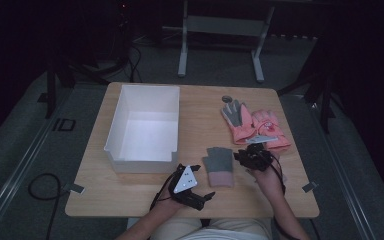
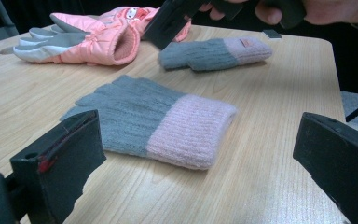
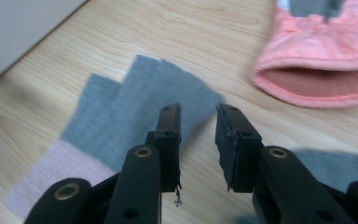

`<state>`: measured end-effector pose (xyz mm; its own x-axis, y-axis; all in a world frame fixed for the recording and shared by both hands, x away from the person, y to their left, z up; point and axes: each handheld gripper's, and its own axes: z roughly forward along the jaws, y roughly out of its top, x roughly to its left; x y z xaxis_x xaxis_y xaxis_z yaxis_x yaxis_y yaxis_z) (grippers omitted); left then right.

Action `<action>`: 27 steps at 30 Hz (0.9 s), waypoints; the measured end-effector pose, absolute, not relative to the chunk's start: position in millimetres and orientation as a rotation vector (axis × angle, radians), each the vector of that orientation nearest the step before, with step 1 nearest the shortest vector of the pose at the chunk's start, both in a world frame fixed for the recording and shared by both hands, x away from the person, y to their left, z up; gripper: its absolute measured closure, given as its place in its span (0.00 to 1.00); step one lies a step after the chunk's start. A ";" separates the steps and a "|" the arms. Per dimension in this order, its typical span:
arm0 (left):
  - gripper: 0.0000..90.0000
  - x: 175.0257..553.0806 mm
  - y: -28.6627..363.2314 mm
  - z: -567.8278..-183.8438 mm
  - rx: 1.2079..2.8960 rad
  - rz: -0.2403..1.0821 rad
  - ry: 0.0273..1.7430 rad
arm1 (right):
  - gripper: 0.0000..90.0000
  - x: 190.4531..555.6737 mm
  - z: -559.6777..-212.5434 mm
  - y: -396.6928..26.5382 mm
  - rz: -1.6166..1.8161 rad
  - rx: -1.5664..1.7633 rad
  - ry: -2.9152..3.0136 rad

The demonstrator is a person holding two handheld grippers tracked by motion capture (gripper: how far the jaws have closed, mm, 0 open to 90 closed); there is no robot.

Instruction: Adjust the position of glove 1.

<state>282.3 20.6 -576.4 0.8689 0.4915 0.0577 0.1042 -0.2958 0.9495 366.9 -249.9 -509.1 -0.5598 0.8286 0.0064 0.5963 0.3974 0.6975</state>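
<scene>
Altogether four gloves lie on the table [image 1: 130, 192]: two grey knit gloves with pink cuffs and two pink padded gloves [image 1: 254, 124]. One knit glove [image 1: 218, 165] lies flat near the front edge, between the two grippers; the second knit glove [image 2: 214, 52] lies just beyond it in the left gripper view, under the right gripper [image 1: 252, 156]. The padded pair sits touching, near the right edge. One white bin [image 1: 145, 127] stands at the left, open and well apart from the gloves. The left gripper [image 1: 192, 187] rests at the front edge, jaws wide apart, holding nothing. The right gripper's jaws stand slightly apart, nothing between them. Bare wood lies between bin and gloves.
</scene>
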 end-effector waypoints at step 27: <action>0.01 281.9 21.1 -576.6 1.837 0.417 0.468 | 0.74 371.5 -540.8 -347.0 0.774 1.131 2.461</action>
